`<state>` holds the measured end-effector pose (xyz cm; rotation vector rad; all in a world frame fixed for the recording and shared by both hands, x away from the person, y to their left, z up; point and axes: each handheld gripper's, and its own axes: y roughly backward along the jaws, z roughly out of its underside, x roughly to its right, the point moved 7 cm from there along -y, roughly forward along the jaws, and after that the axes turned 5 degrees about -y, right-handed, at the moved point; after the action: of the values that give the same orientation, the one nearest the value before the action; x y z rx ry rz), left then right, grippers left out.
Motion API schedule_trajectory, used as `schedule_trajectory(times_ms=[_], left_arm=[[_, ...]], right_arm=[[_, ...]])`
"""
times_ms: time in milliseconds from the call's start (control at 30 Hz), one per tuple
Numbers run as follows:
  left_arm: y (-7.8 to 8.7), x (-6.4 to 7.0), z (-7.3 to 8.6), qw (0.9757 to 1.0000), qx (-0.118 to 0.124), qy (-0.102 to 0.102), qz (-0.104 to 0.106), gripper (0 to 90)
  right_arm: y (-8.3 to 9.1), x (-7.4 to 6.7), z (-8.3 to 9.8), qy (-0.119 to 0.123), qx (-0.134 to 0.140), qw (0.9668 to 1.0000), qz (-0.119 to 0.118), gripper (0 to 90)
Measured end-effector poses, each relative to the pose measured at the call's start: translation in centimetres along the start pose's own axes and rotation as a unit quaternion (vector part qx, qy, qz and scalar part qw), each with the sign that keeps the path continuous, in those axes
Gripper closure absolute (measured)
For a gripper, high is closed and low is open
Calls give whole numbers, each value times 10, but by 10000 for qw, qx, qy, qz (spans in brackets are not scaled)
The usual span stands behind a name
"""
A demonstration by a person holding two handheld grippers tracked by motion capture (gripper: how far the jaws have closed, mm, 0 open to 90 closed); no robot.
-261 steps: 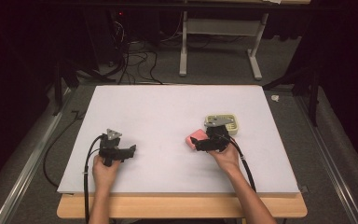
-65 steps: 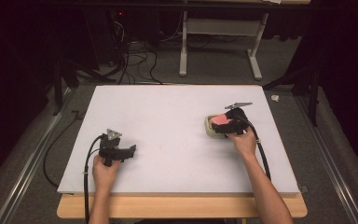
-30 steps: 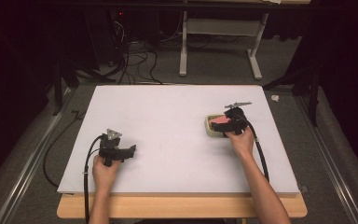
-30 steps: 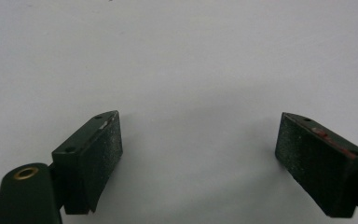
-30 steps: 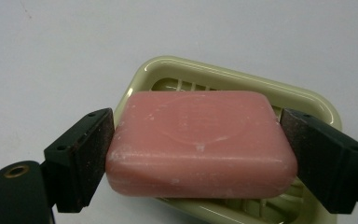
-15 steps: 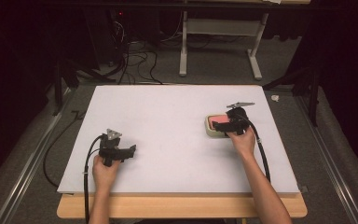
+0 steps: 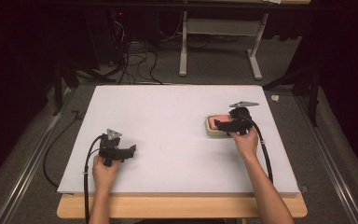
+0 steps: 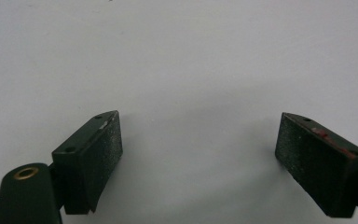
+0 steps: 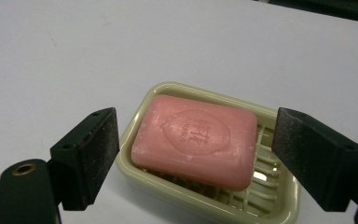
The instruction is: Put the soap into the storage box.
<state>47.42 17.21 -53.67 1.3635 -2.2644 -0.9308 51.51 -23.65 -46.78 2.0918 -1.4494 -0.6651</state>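
My right gripper (image 9: 193,154) has its jaws spread wide, one on each side of a pale green plastic soap dish (image 9: 205,205) with a slatted floor. A pink rectangular bar of soap (image 9: 196,139) lies flat in the dish (stamped lettering on top, too faint to read), between my jaws but touching neither. My left gripper (image 8: 200,158) also stands with jaws apart, with bare white table (image 8: 177,60) between them, well away from the dish.
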Motion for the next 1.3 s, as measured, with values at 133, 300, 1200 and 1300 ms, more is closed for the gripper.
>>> schedule_trajectory(times_ms=[133,300,1200,1300], left_arm=[[0,0,0,10000,0,1,-1,152],[0,0,0,10000,-1,-1,-1,152],[0,0,0,10000,-8,-9,1,151],[0,0,0,10000,-8,-8,1,151]], right_arm=[[6,1,-1,-4,105,9999,14,166],[12,3,-1,4,183,9998,12,173],[44,8,1,-20,541,9985,24,204],[47,9,2,-29,611,9981,21,210]])
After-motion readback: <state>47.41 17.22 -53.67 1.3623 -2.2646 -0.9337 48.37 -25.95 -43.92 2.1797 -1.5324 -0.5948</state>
